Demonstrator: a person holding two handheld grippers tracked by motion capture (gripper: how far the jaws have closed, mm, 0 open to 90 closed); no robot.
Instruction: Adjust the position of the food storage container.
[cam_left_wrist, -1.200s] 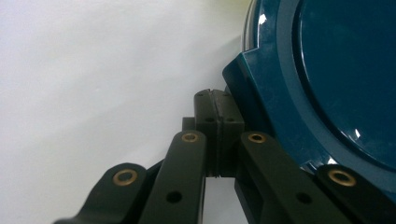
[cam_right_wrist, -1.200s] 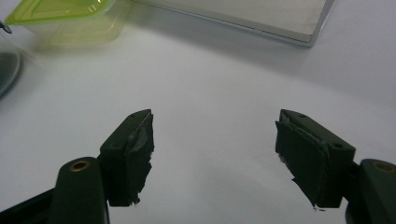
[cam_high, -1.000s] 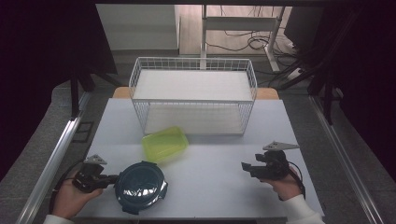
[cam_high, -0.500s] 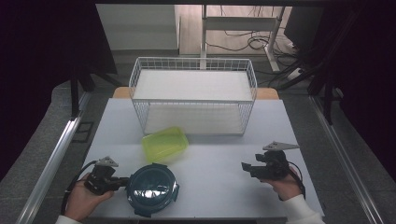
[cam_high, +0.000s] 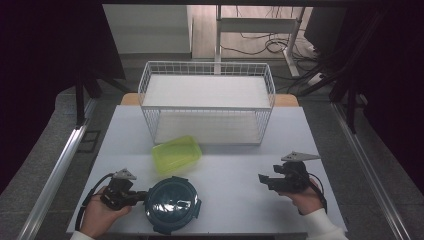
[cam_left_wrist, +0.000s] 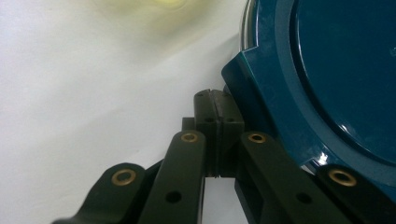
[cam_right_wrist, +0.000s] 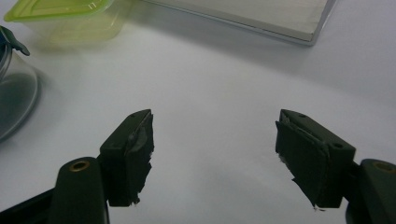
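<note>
Now the round blue container (cam_high: 172, 205), near the front edge of the surface (cam_high: 235, 175), is touched at its side by the left tongs (cam_high: 141, 196), closed together, so it should be pushed slowly, while the right tongs (cam_high: 263, 179) are held apart.

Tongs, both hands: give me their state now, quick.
Left tongs: closed, tips against the rim of the round blue container; nothing visibly between them.
Right tongs: open, holding nothing, over bare table.
</note>
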